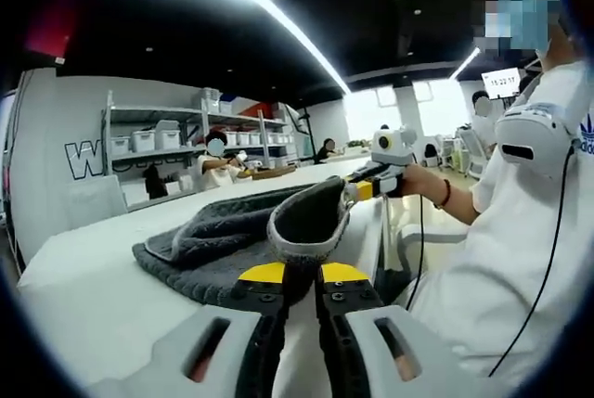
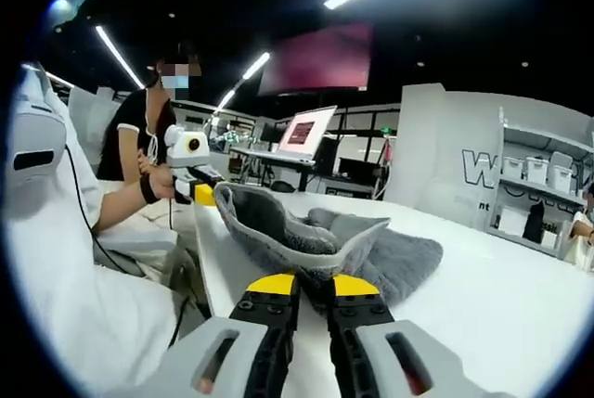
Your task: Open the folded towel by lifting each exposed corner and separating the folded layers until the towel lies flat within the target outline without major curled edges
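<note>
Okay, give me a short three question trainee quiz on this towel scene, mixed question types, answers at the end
1. True or false: the grey towel lies fully flat on the white table.
2. What does the left gripper grip? A) a towel edge B) a storage bin C) a cable
3. Fill in: the right gripper is shut on the ____.

Key: 1 false, its layers are lifted and bunched; 2 A; 3 towel.

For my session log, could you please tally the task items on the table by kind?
Towel: 1, grey, still partly folded
Grippers: 2, the left gripper and the right gripper, each clamped on a towel corner
White table: 1
Total: 4
</note>
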A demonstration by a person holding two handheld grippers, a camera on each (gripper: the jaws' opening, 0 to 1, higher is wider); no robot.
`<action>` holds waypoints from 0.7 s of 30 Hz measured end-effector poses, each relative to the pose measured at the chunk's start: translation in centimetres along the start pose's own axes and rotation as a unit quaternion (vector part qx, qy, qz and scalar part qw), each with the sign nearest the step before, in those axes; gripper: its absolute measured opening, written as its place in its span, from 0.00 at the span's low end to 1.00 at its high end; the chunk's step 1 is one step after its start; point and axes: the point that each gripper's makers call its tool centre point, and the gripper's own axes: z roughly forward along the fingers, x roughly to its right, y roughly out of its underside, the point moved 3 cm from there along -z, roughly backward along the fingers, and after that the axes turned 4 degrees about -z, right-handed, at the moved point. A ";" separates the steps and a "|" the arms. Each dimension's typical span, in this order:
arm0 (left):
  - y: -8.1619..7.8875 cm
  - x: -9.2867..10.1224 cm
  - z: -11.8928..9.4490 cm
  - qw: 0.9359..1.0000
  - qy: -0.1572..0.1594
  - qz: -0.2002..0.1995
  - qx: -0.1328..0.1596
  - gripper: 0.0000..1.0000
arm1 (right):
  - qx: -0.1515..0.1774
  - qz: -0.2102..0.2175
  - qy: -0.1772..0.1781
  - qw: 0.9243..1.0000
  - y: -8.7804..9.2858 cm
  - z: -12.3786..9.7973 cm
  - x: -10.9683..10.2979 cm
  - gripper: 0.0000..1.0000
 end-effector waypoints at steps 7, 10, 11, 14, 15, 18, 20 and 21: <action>0.5 0.5 -0.2 0.999 0.014 0.029 -0.025 0.10 | -0.016 -0.026 -0.017 0.999 -0.1 -0.6 -0.5 0.10; 0.7 0.6 -0.3 0.999 0.020 0.029 -0.030 0.11 | -0.027 -0.037 -0.033 0.998 0.1 -0.8 -0.9 0.12; 0.8 0.6 -0.3 0.999 0.020 0.029 -0.031 0.11 | -0.033 -0.039 -0.039 0.998 0.2 -0.9 -1.1 0.12; 0.9 1.0 -0.3 0.998 0.029 0.039 -0.040 0.12 | -0.032 -0.037 -0.042 0.998 0.2 -0.8 -1.2 0.14; 0.9 1.0 -0.3 0.998 0.031 0.036 -0.039 0.12 | -0.033 -0.037 -0.045 0.998 0.2 -0.8 -1.2 0.14; 1.1 1.1 -0.5 0.998 0.040 0.033 -0.043 0.13 | -0.039 -0.050 -0.046 0.997 0.1 -1.0 -1.3 0.15; 1.1 1.2 -0.6 0.997 0.041 0.034 -0.047 0.14 | -0.035 -0.045 -0.045 0.997 -0.1 -1.1 -1.3 0.15; 1.0 1.3 -0.6 0.997 0.042 0.035 -0.044 0.14 | -0.033 -0.044 -0.044 0.997 -0.1 -1.1 -1.2 0.15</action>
